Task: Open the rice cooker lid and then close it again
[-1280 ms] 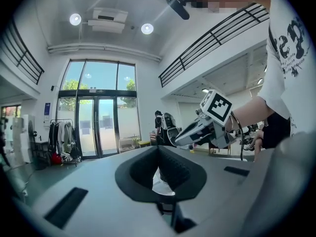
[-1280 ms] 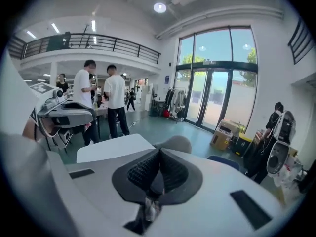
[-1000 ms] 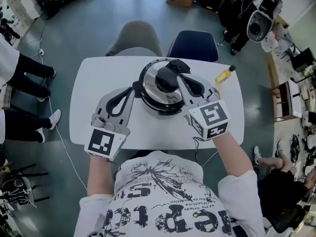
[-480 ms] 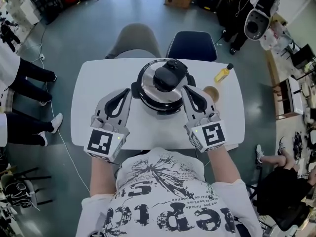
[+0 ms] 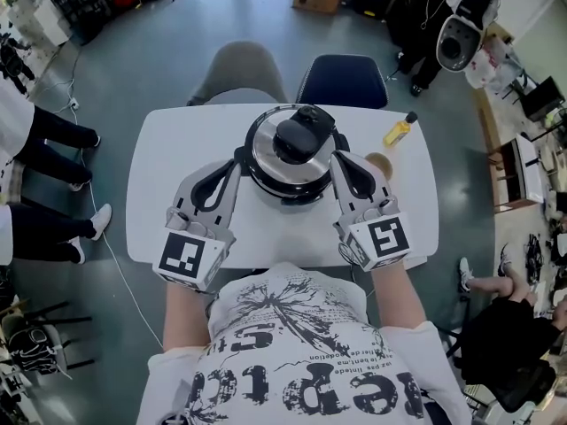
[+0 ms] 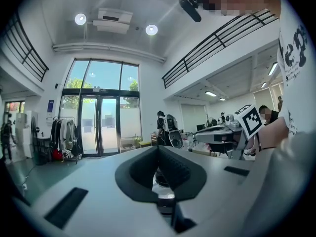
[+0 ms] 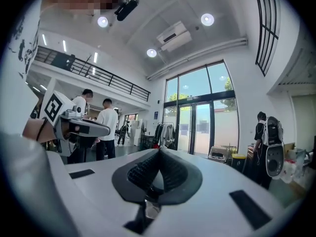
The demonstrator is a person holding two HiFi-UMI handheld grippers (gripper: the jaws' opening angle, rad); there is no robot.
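The round steel rice cooker (image 5: pixel 288 159) stands mid-table with its lid down and a black handle (image 5: pixel 299 133) on top. My left gripper (image 5: pixel 236 160) lies level on the table with its tips against the cooker's left side, jaws shut and empty. To the cooker's right, my right gripper (image 5: pixel 337 157) also lies level, tips close by the rim, jaws shut on nothing. In the left gripper view the left gripper (image 6: pixel 158 148) has its ribbed pads meeting at the tips. The right gripper view shows the right gripper (image 7: pixel 159 150) closed the same way.
A white table (image 5: pixel 159 204) holds a yellow bottle (image 5: pixel 400 132) and a small brown cup (image 5: pixel 379 164) at the right. A grey chair (image 5: pixel 241 71) and a blue chair (image 5: pixel 342 80) stand behind it. People stand at the far left.
My right gripper has come off the lid's black handle and drawn back to the cooker's right side, uncovering the brown cup. The left gripper and the lid have stayed put.
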